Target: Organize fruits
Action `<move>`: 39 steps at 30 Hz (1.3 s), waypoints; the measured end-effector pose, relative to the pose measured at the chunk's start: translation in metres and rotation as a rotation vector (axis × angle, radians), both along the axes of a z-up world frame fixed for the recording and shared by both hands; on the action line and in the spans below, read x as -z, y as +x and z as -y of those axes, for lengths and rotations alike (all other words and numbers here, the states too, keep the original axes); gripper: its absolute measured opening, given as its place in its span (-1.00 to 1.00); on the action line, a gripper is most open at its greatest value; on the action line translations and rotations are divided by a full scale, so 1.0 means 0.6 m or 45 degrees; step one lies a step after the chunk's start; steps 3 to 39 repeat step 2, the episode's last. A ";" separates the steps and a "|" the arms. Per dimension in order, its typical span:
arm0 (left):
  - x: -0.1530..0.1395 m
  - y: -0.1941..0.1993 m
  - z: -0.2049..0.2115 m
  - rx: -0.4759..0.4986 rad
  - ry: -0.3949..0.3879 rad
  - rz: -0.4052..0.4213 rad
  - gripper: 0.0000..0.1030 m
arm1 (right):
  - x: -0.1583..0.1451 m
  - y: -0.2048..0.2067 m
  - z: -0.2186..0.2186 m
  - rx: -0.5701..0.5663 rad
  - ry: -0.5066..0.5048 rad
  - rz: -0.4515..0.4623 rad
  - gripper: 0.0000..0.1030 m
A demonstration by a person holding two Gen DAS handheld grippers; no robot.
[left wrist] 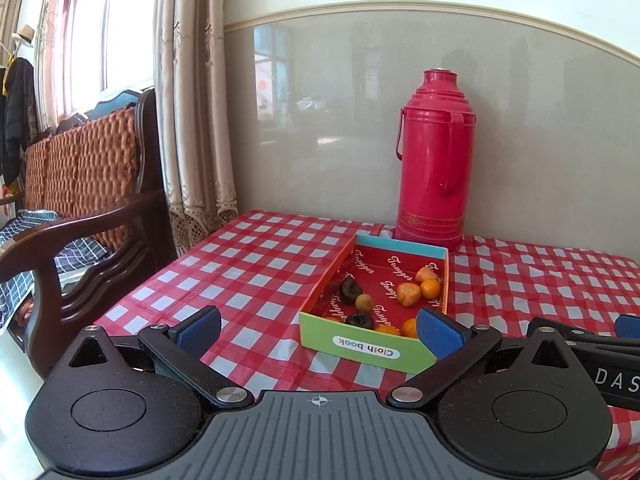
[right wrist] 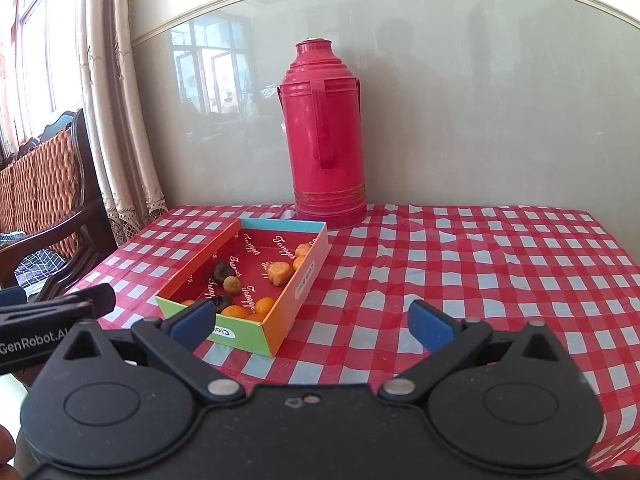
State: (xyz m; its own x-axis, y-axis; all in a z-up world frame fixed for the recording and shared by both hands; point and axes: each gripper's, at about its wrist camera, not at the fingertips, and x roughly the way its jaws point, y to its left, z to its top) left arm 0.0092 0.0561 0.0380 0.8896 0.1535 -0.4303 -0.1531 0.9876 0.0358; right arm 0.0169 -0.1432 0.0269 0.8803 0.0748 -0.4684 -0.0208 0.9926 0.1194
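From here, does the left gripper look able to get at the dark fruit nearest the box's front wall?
Probably yes: the left gripper is open, the box has no lid, and nothing covers the dark fruit. It would have to clear the front wall from above.

The box (right wrist: 297,296) sits on the table (right wrist: 480,280) with the fruits (right wrist: 279,273) inside it; the thermos (right wrist: 326,136) stands just behind the box, by the wall.

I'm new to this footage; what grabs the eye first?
The tall red thermos stands at the table's back edge against the wall. Just in front of it, the open cardboard box holds the small fruits on the red checked tablecloth.
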 end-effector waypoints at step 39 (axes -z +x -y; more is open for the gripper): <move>-0.001 0.000 0.000 -0.004 0.003 -0.003 1.00 | 0.000 0.000 0.000 0.001 -0.005 0.000 0.89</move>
